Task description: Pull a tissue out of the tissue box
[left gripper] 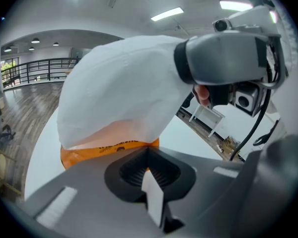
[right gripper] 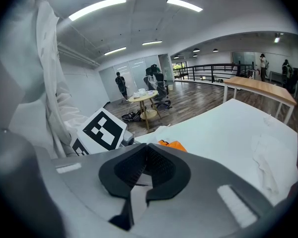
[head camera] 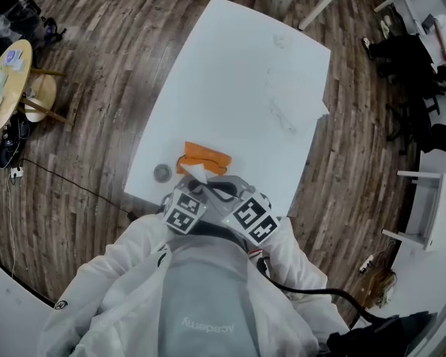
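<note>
Left claw [left gripper: 148, 155] and right claw [right gripper: 146, 150] sit pinched together, empty (it seems). The tissue [head camera: 195, 172], likely soft and tear-prone, stands from the orange tissue box [head camera: 212, 157] at the worktop's [head camera: 238, 73] six o'clock; pinch its peak.

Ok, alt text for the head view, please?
Seen from above, a white-jacketed person holds the left gripper and right gripper close together at the near edge of a white table, right by an orange tissue box with a white tissue sticking up. A small grey round object sits beside it.
</note>
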The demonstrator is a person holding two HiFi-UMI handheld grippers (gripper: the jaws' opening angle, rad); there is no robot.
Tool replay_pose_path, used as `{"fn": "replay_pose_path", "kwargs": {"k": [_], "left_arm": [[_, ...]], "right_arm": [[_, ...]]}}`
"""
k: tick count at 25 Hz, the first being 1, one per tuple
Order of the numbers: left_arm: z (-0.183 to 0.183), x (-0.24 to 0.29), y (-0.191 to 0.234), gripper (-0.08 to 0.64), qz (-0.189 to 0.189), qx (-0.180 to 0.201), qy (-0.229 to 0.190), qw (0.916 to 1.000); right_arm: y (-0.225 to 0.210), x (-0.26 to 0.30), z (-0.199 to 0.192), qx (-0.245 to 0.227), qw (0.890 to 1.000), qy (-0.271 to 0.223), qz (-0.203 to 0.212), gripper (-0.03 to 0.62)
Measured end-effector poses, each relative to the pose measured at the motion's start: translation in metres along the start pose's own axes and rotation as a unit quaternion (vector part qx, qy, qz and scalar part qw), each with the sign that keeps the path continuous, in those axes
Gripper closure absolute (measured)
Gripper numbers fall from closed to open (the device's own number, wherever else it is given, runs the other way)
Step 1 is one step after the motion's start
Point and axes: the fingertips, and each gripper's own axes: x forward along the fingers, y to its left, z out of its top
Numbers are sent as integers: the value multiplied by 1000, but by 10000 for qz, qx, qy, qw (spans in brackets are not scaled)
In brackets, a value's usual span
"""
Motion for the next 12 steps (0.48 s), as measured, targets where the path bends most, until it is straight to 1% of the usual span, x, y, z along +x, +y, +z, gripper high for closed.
{"fn": "replay_pose_path", "kwargs": {"k": [4,12], "left_arm": [[-3,2,1,560,3,-39,65,10000],[2,4,0,560,-5,3,10,10000]], "right_arm": [[2,-4,6,-41,10000,-69,6,588],[2,-12,14,-91,9998,-183,-24,588]]}}
